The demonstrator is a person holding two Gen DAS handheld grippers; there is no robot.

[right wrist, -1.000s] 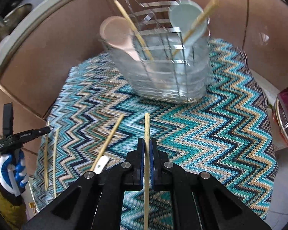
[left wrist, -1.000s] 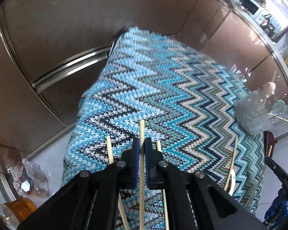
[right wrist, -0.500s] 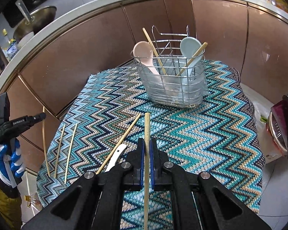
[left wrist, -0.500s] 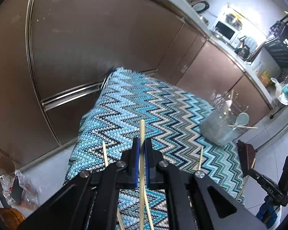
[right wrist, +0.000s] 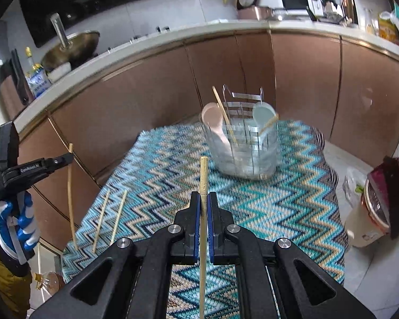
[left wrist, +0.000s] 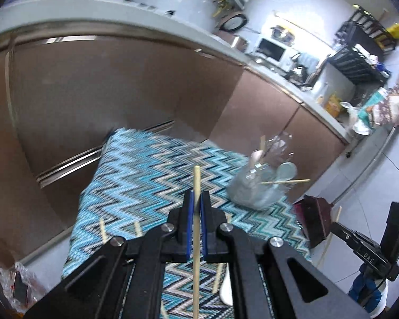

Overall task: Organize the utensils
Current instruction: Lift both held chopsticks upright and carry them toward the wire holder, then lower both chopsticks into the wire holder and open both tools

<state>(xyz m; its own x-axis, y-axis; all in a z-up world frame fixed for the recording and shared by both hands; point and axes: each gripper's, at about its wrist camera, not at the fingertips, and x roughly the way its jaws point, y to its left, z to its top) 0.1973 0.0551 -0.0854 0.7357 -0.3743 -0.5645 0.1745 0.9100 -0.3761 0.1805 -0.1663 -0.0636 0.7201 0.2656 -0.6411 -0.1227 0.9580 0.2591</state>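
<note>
**A:** Which step is in hand?

**B:** The carry, as it looks. The left gripper [left wrist: 196, 199] is clamped on a chopstick [left wrist: 196, 186], and the right gripper [right wrist: 204, 202] is clamped on another chopstick [right wrist: 203, 175]. Each stick runs straight along the fingers and pokes out past the tips. Both grippers hang above the zigzag cloth [right wrist: 292, 207], touching nothing on it.

**A:** And the place they go?

**B:** The wire utensil holder [right wrist: 246, 143] stands at the far end of the cloth. It already has a pink spoon [right wrist: 212, 119], a pale blue spoon [right wrist: 263, 113] and a couple of sticks leaning in it. From the right gripper it sits ahead and a little to the right; from the left gripper it is well off to the right.

**A:** What is left on the cloth?

**B:** Two loose chopsticks [right wrist: 111, 218] lie side by side near the left edge. A white spoon [left wrist: 226, 287] lies under the left gripper, with another stick beside it.

**A:** So the next move?

**B:** Probably each stick has to be brought over the holder's open top, tipped toward upright, lowered between the wires, then released. The sticks already leaning there may get in the way, so the entry wants a free gap.
</note>
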